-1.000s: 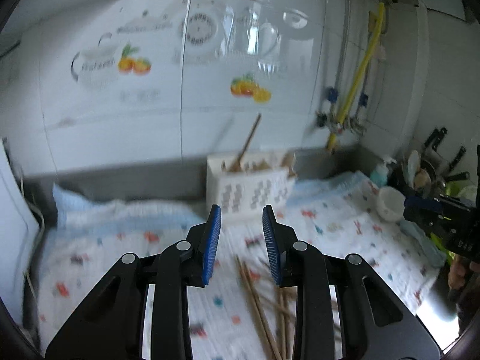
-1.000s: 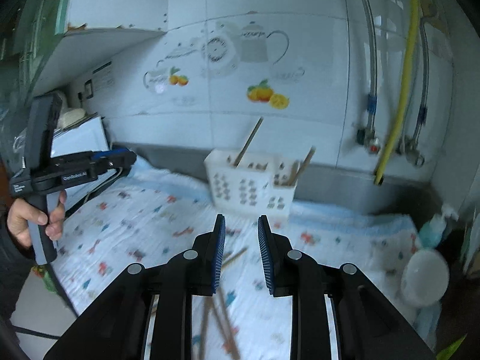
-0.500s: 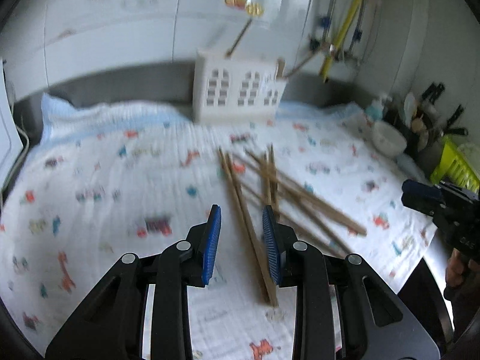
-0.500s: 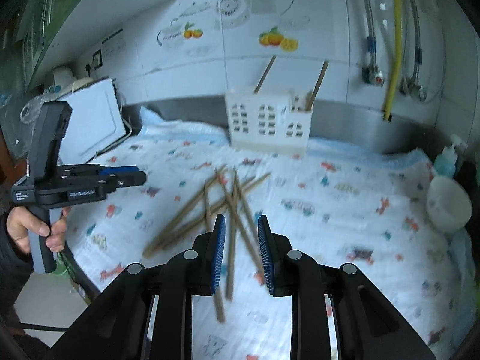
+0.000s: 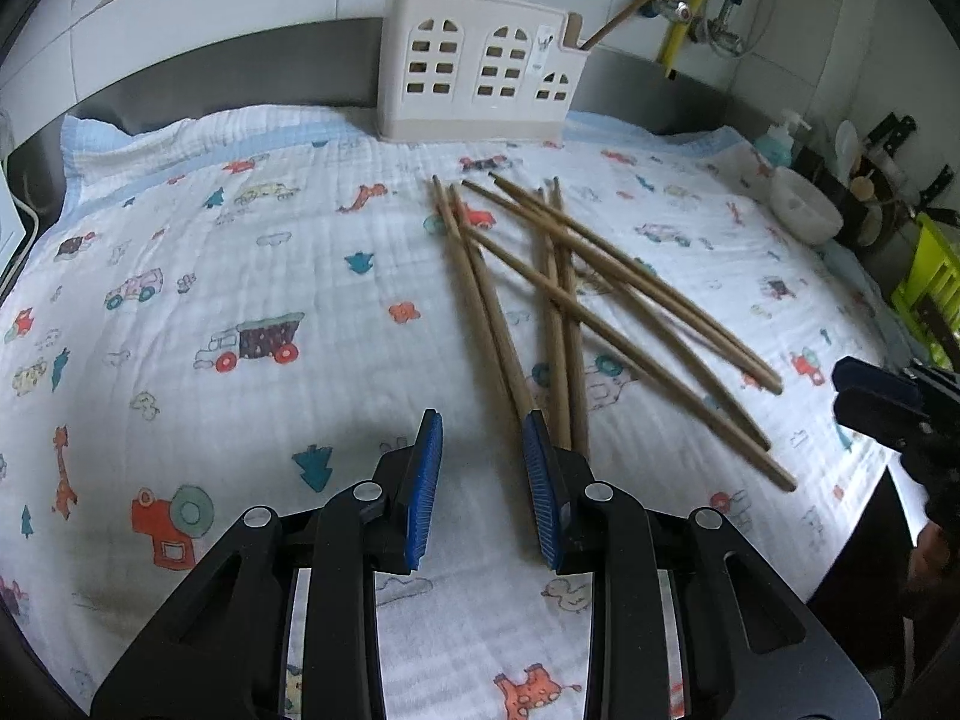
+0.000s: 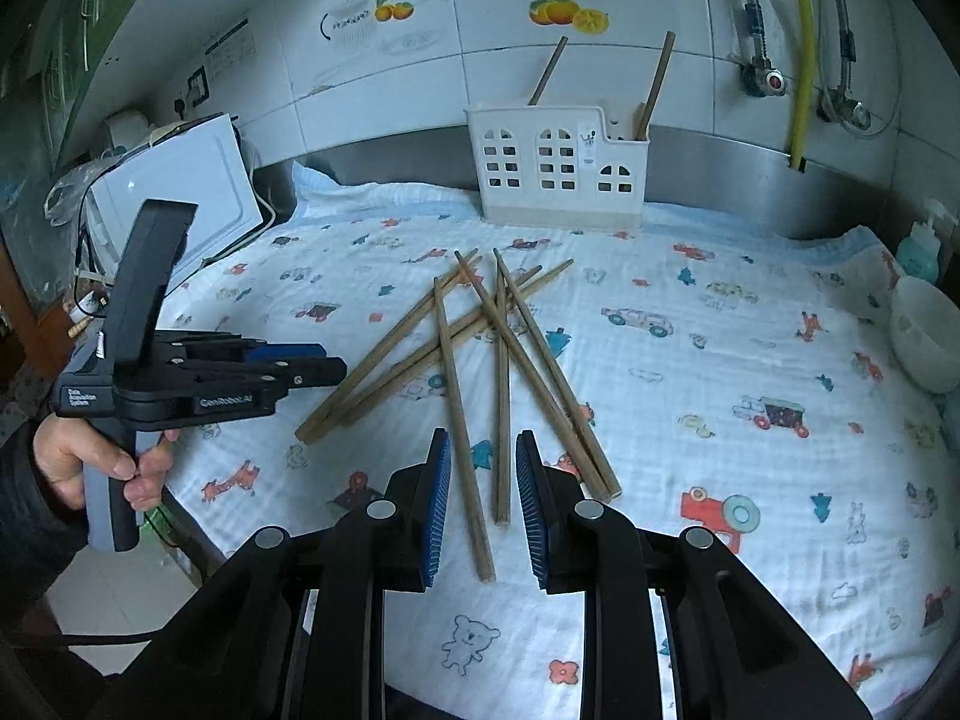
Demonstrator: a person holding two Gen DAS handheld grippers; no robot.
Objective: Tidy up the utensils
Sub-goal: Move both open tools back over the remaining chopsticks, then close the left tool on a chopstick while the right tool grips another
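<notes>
Several wooden chopsticks [image 5: 564,288] lie crossed in a loose pile on a patterned cloth [image 5: 240,300]; they also show in the right wrist view [image 6: 480,348]. A white slotted utensil holder [image 5: 480,87] stands at the back against the wall, with two chopsticks standing in it [image 6: 654,84]. My left gripper [image 5: 482,426] is open and empty, just left of the pile's near ends. My right gripper [image 6: 483,444] is open and empty, its jaws on either side of the near ends of two chopsticks, above the cloth.
A white bowl [image 5: 804,210] and a soap bottle [image 5: 780,138] sit at the right. A green rack [image 5: 930,282] and knives stand beyond them. A white appliance [image 6: 180,192] sits at the left. The cloth's front edge [image 6: 198,516] drops off the counter.
Both grippers have tilted down from the wall and holder toward the cloth and come closer to the chopstick pile. Both stayed open.
</notes>
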